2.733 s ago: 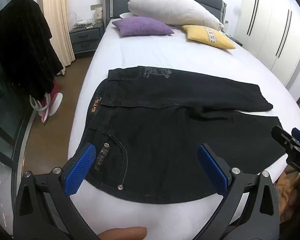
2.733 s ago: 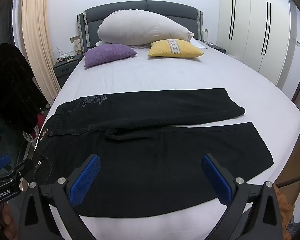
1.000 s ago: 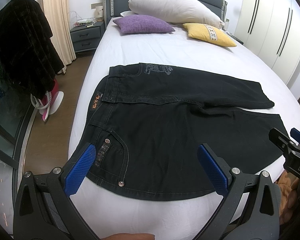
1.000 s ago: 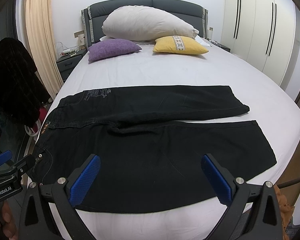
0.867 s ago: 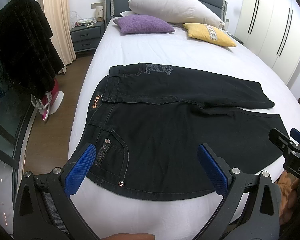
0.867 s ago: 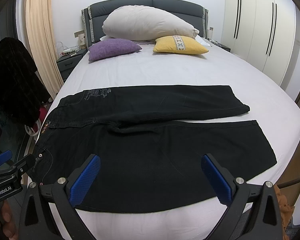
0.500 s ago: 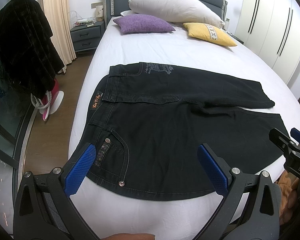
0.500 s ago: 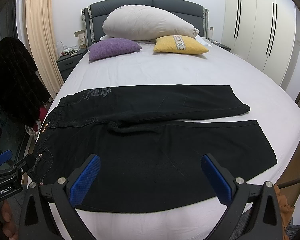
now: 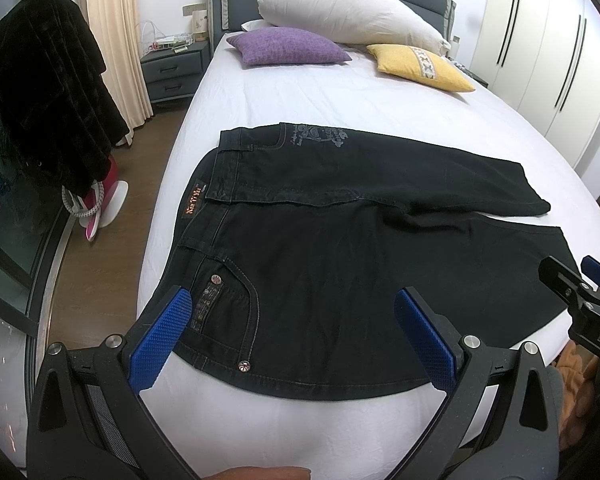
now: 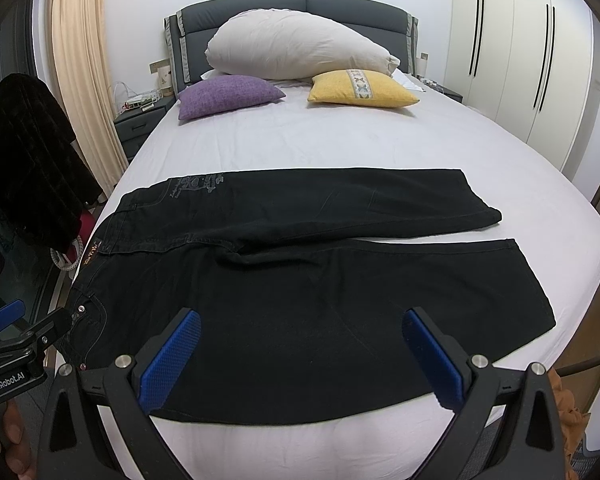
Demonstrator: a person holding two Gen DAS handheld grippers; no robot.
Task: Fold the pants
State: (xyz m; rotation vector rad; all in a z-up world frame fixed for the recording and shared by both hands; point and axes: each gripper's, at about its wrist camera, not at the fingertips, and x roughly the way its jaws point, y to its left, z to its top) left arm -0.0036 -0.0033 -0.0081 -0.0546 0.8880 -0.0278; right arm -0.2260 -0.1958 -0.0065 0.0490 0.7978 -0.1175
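The black pants [image 10: 300,280] lie spread flat across the foot edge of the bed [image 10: 340,140], unfolded, while the left gripper [image 9: 292,336] and right gripper [image 10: 300,356] hover released above the near leg, so grasping its edge likely comes next.

Compared with 2.7 s ago, both views raised and pulled back a little: more white sheet showing below the near edge of the pants [image 9: 340,264], and the bed [image 10: 340,140] seen from slightly higher. Finger at the bottom edge of the left wrist view now shorter and further right. Over the last second, hardly any shift.
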